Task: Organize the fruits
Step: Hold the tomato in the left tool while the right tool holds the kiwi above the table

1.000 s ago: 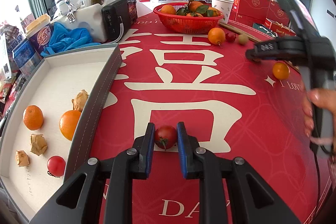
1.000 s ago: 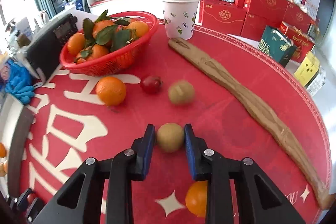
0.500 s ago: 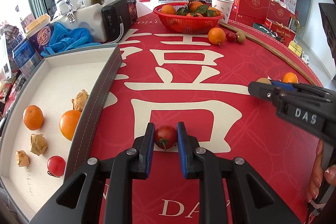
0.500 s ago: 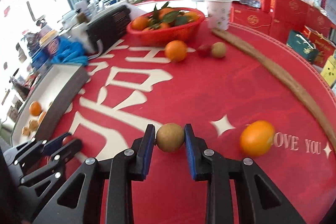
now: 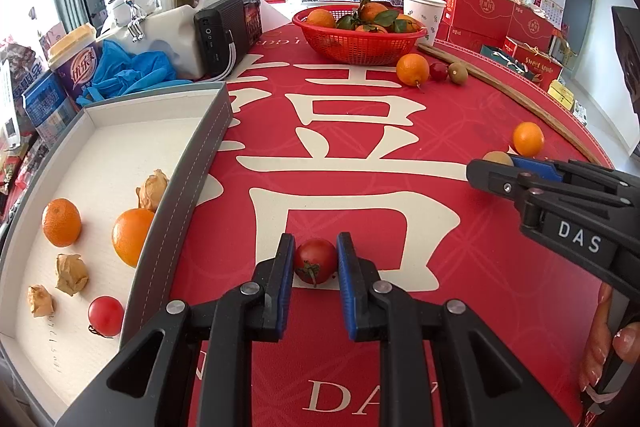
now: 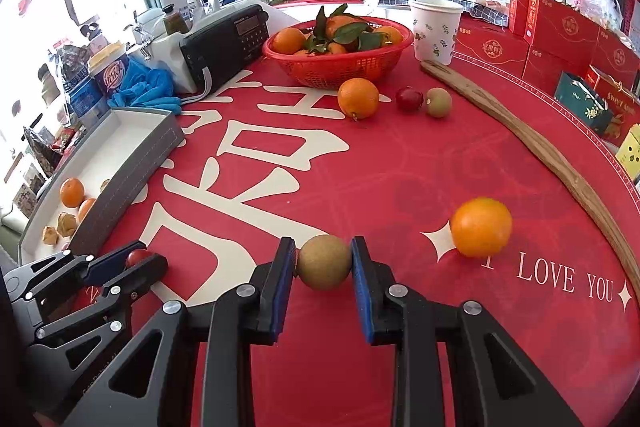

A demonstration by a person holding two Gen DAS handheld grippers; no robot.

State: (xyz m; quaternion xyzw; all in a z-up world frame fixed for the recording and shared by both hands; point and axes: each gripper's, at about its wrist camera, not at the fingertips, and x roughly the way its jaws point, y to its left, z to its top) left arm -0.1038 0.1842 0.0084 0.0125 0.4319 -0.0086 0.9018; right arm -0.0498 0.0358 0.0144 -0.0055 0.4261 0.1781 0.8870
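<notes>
Visibility: tray (image 5: 188, 163) cut off at 7 o'clock of left wrist view; its near corner out of frame. Person's hand (image 5: 612, 343) only partly seen at 4 o'clock. Left hand-held gripper (image 5: 316, 259) pinches a cherry tomato (image 5: 315, 259) over the red desk (image 5: 360, 131), just right of tray wall. Right hand-held gripper (image 6: 323, 267) pinches a brown kiwi-like fruit (image 6: 324, 262), w/ a loose orange (image 6: 481, 227) at its 2 o'clock. Tray holds two oranges, three papery husked fruits, one tomato. Red basket (image 6: 340, 67) at 12 o'clock holds leafy oranges; count unclear.
</notes>
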